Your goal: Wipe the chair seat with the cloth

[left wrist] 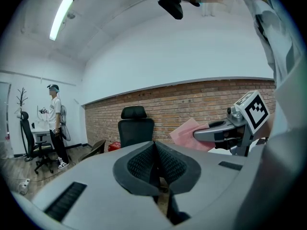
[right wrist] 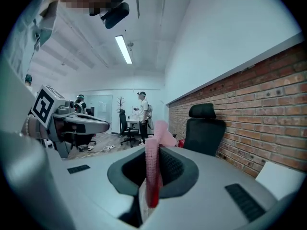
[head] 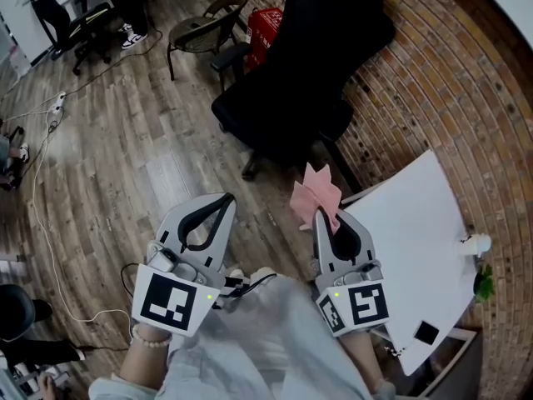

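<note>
A black office chair [head: 300, 82] stands against the brick wall, ahead of both grippers; its seat [head: 271, 119] is bare. My right gripper [head: 321, 215] is shut on a pink cloth [head: 315, 192], which sticks up past the fingertips. In the right gripper view the cloth [right wrist: 153, 162] hangs pinched between the jaws, with the chair [right wrist: 204, 128] behind to the right. My left gripper [head: 226, 200] is shut with nothing in it, level with the right one and short of the chair. In the left gripper view the chair [left wrist: 135, 128] is straight ahead and the cloth [left wrist: 189, 133] is at the right.
A white table [head: 416, 223] with a small bottle [head: 476, 243] and a plant [head: 483, 283] stands at my right. A wicker chair [head: 204, 27] and a red box [head: 262, 25] sit beyond the office chair. Cables [head: 46, 182] lie at the left. A person [left wrist: 54, 119] stands far off.
</note>
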`<state>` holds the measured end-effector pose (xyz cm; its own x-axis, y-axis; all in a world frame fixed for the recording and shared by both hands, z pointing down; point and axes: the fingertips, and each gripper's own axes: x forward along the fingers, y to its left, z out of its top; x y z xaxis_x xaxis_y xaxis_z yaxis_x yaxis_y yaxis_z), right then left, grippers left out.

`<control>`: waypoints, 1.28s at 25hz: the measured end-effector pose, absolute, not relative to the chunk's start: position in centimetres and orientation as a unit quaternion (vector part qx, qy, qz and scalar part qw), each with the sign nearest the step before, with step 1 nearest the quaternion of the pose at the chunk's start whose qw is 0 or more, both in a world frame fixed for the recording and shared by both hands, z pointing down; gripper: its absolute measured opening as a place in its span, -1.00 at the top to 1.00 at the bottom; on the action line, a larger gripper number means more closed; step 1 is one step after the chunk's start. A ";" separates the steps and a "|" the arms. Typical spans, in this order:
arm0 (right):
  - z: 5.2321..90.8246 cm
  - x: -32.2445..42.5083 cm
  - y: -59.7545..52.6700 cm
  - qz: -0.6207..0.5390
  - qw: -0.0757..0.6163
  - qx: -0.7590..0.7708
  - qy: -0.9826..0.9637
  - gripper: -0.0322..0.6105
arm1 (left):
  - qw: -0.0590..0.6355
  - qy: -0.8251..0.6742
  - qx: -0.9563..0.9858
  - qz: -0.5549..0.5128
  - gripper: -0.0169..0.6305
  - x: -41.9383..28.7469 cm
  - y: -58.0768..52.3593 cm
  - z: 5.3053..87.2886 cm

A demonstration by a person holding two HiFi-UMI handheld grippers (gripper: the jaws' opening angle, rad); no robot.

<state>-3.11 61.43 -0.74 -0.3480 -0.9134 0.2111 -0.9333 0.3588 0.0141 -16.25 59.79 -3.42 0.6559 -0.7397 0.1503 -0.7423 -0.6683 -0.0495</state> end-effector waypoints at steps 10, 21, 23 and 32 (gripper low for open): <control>-1.2 -4.2 60.4 0.042 0.087 0.561 -0.822 0.73 | -0.014 -0.406 0.911 0.072 0.89 -17.0 58.8 -4.1; -0.2 -3.3 50.5 0.040 0.075 0.540 -0.837 0.73 | -0.032 -0.415 0.906 0.078 0.89 -15.5 50.2 -3.5; 0.2 -2.8 47.7 0.043 0.076 0.536 -0.839 0.73 | -0.032 -0.421 0.904 0.074 0.89 -15.0 47.6 -3.5; 1.9 0.7 33.3 0.061 0.083 0.514 -0.851 0.73 | 0.009 -0.449 0.890 0.075 0.89 -11.8 33.5 -2.1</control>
<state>0.71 33.32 1.93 -0.4572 -0.8656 0.2042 -0.8859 0.4635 -0.0187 -11.77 33.47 -2.07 0.5857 -0.7981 0.1413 -0.8007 -0.5968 -0.0522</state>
